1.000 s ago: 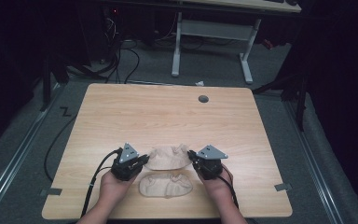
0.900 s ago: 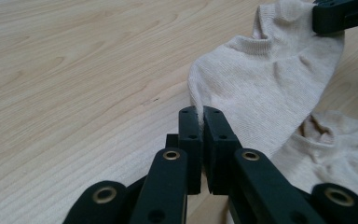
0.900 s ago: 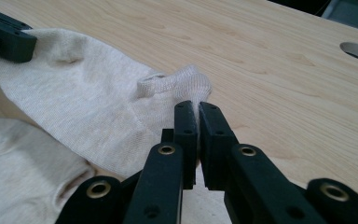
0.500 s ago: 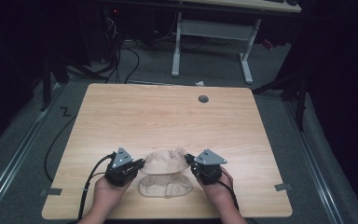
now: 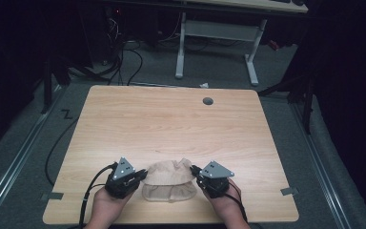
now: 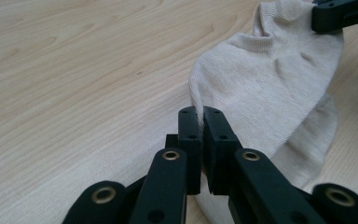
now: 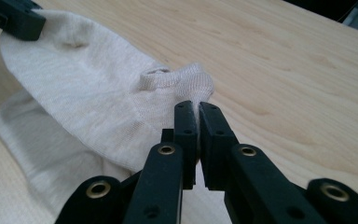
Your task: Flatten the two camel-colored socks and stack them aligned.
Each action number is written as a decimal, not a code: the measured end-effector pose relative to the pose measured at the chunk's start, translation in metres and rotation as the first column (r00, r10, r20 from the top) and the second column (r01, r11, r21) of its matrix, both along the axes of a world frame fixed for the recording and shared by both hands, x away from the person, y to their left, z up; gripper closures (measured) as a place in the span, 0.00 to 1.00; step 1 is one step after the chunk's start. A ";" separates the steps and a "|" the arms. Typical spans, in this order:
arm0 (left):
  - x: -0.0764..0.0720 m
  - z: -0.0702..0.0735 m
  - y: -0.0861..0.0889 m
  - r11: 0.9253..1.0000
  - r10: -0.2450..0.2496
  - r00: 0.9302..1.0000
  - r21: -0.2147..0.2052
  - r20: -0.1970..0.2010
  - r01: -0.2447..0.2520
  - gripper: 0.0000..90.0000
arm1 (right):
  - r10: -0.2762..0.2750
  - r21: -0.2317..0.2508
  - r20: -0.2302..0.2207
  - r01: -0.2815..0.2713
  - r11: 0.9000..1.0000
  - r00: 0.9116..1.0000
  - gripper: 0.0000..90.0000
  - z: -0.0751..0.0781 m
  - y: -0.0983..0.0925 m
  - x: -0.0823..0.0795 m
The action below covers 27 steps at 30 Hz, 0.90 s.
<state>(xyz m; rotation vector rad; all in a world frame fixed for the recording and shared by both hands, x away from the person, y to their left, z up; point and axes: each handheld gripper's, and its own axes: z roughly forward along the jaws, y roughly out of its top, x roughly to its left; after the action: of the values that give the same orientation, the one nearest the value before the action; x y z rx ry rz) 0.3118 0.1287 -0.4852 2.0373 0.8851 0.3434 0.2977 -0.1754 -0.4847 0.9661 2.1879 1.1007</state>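
So the cream knitted sock (image 5: 167,171) sits at 6 o'clock on the light wooden surface (image 5: 171,124). Left gripper (image 6: 199,116) fingers pinch its toe edge, right gripper (image 7: 198,109) fingers clamp the cuff, stretched between them.

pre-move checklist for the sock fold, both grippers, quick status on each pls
1. Left gripper shut on the upper sock's edge: ok.
2. Right gripper shut on that sock's cuff end: ok.
3. Upper sock spans between both grippers, no slack drop: ok.
4. Lower sock lies flat on the table, not caught in either grip: cannot tell near the jaws.
5. Upper sock lined up over lower one: roughly ok; lower sock shows past its near edge.
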 end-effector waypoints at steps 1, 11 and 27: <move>-0.001 0.000 0.001 1.000 -0.002 1.000 -0.001 -0.004 0.002 0.96 | 0.005 -0.001 -0.004 -0.005 1.000 1.000 0.96 -0.002 0.000 -0.003; -0.014 -0.008 -0.003 0.999 -0.035 0.999 0.038 -0.027 0.036 0.96 | 0.026 -0.038 -0.038 -0.027 0.999 0.999 0.96 -0.012 -0.001 -0.017; -0.017 -0.027 -0.009 0.988 -0.056 0.995 0.137 -0.083 0.067 0.91 | 0.041 -0.090 -0.126 -0.052 0.995 0.991 0.95 -0.029 0.001 -0.021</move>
<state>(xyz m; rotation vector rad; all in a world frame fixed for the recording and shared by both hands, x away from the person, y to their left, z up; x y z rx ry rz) 0.2946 0.1200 -0.5127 2.2158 0.8648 0.3005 0.2772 -0.1749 -0.5140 0.9701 2.3501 0.9732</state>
